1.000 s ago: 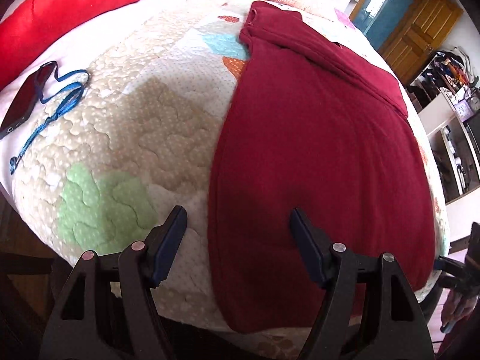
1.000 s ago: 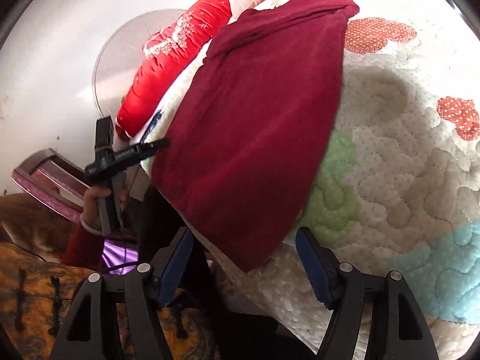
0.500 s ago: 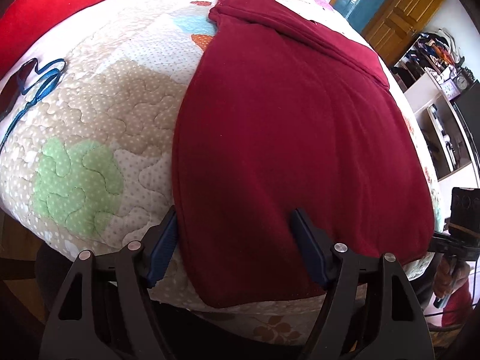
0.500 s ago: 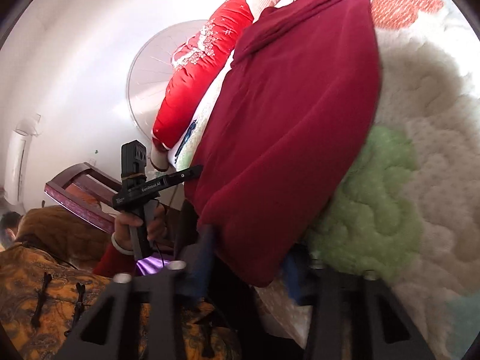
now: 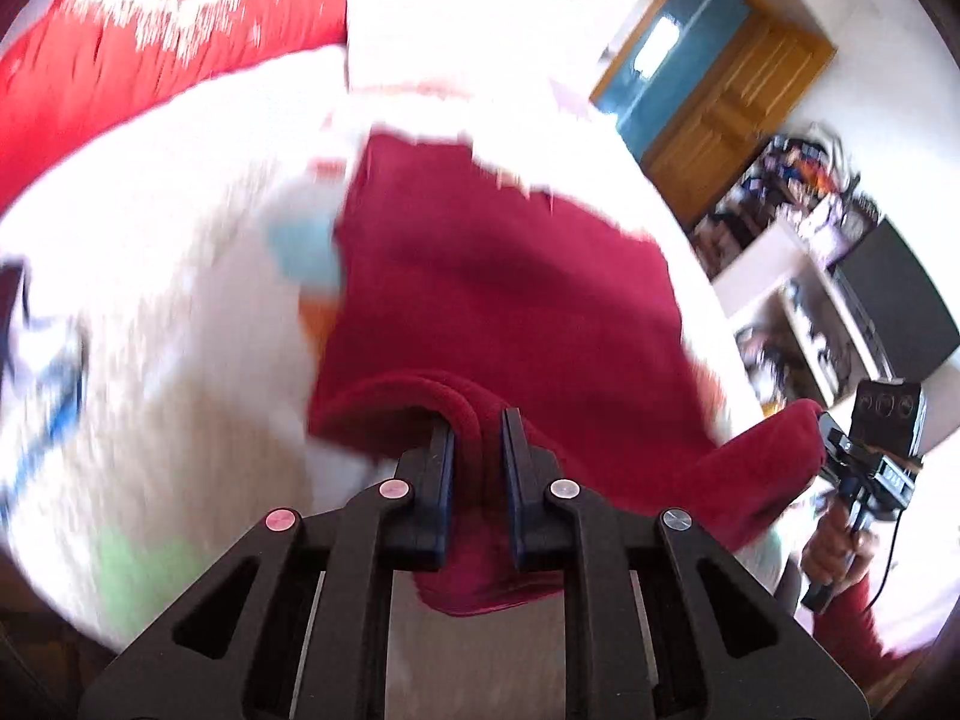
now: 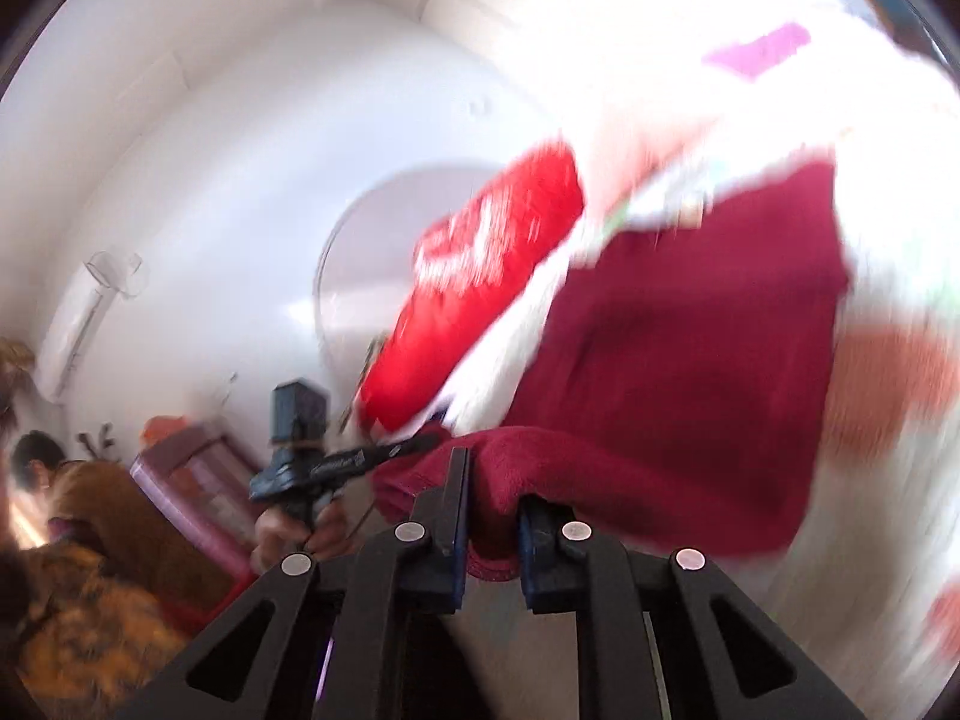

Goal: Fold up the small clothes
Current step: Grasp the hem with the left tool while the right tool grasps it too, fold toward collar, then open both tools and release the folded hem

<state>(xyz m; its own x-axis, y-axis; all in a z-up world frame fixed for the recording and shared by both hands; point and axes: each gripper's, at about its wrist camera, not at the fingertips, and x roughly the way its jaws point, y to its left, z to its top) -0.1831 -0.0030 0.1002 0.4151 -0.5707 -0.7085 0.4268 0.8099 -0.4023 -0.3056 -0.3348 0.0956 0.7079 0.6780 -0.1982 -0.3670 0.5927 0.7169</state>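
Quilted bedding (image 5: 150, 312) is covering the bed that stretches ahead of both tools, with a red pillow (image 5: 150, 54) at its far end and a wooden door (image 5: 726, 102) off beyond to the right. Lying on the quilt is the maroon garment (image 5: 498, 300), its near edge lifting off the bed. The left hand-held gripper (image 5: 477, 426), jaws having just been closing, is clenching a bunched fold of that near edge. The right hand-held gripper (image 6: 495, 480), jaws likewise just closing, is pinching the garment's other near corner, directly in front of it.
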